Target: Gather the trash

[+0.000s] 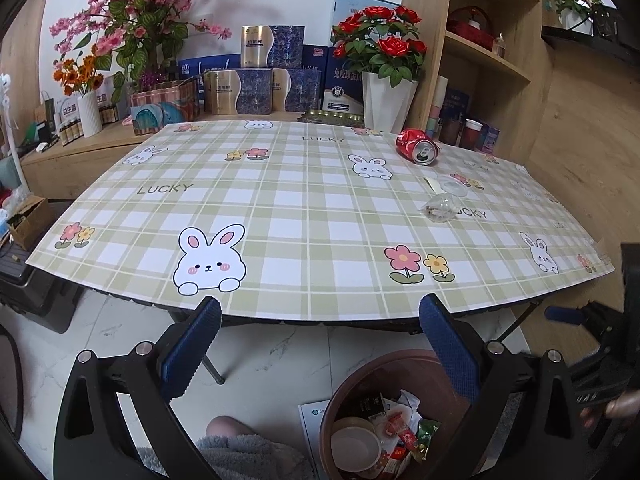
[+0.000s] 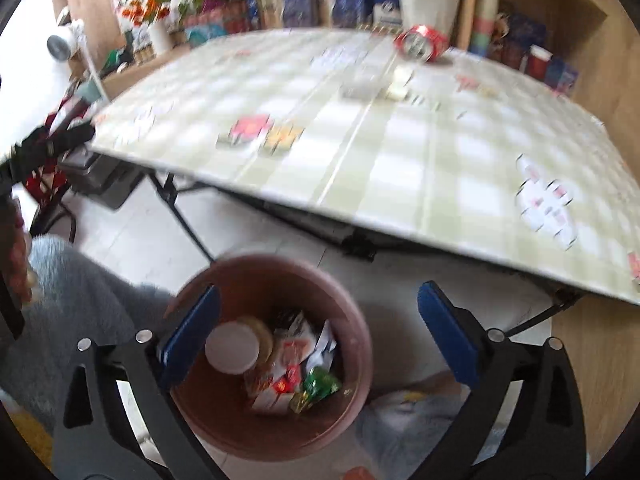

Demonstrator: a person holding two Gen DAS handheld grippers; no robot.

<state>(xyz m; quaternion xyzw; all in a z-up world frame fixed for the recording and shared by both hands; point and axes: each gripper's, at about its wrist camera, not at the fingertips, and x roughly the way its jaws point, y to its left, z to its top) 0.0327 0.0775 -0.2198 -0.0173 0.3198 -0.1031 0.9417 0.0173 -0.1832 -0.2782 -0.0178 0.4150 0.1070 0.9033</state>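
Observation:
A brown bin (image 2: 360,344) stands on the floor below the table's front edge, holding wrappers, a white lid and other trash. My right gripper (image 2: 320,340) hovers above it, open, with nothing between its blue pads. On the checked tablecloth (image 1: 304,216) lie a crushed red can (image 1: 417,146), a crumpled clear wrapper (image 1: 439,207) and a clear lid (image 1: 454,187) with a pale slip beside it. My left gripper (image 1: 320,344) is open and empty, in front of the table edge, with the bin (image 1: 360,384) below on its right. The right wrist view is blurred.
Boxes, a white vase of red roses (image 1: 384,96) and pink flowers (image 1: 136,28) line the counter behind the table. A wooden shelf (image 1: 488,48) rises at the back right. A person's grey fleece leg (image 2: 80,304) is left of the bin. The table's folding legs (image 2: 180,208) stand nearby.

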